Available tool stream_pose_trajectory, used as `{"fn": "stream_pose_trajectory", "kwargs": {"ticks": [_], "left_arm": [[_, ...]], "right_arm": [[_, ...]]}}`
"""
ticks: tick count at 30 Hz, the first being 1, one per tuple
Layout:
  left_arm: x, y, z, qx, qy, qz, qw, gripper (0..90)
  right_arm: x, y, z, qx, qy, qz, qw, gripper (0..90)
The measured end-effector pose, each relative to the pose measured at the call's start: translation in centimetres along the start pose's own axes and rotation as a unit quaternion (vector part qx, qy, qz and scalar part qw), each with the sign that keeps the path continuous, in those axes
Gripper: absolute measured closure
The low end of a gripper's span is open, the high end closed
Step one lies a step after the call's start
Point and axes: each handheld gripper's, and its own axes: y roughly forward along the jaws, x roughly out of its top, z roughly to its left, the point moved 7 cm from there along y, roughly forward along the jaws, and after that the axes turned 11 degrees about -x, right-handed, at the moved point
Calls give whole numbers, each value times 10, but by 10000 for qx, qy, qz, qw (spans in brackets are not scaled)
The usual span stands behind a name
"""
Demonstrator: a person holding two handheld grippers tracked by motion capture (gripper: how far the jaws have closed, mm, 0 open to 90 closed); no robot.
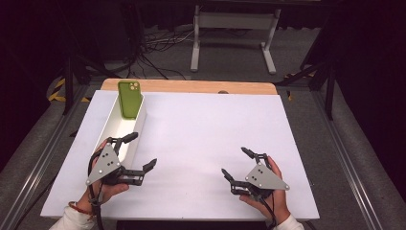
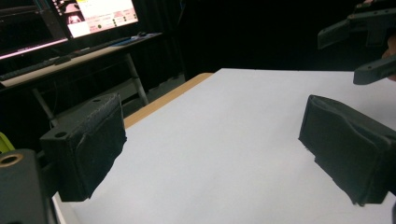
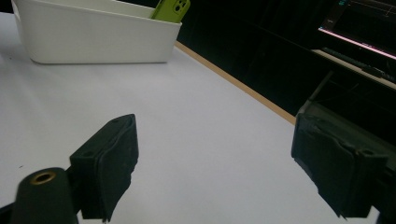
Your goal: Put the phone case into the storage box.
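A green phone [image 1: 130, 97] leans inside the far end of a long white bin [image 1: 115, 130] at the table's left; its top corner [image 3: 171, 9] pokes above the bin's wall [image 3: 93, 39] in the right gripper view. My left gripper [image 1: 142, 151] rests near the bin's near end, open, nothing between its pads [image 2: 91, 140]. Over at the front right, my right gripper [image 1: 234, 162] stands open and empty too, its pads [image 3: 112, 158] wide apart above the white sheet. Far off in the left gripper view, the right gripper's jaws [image 2: 359, 46] show at the top right.
A white sheet [image 1: 201, 139] covers most of the wooden table [image 1: 191, 86]. Beyond the far edge stand a white stand's legs [image 1: 232, 33] and cables on the floor. A lit monitor [image 2: 100, 14] sits on a desk to the side. Metal rails [image 1: 344, 158] run along both table sides.
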Motion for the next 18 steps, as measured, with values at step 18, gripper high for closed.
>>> {"fn": "stream_pose_trajectory", "kwargs": {"ticks": [18], "left_arm": [[-21, 0, -9, -104, -97, 239, 9996, 77]], "right_arm": [[0, 0, -1, 7, 35, -12, 10000, 159]]}}
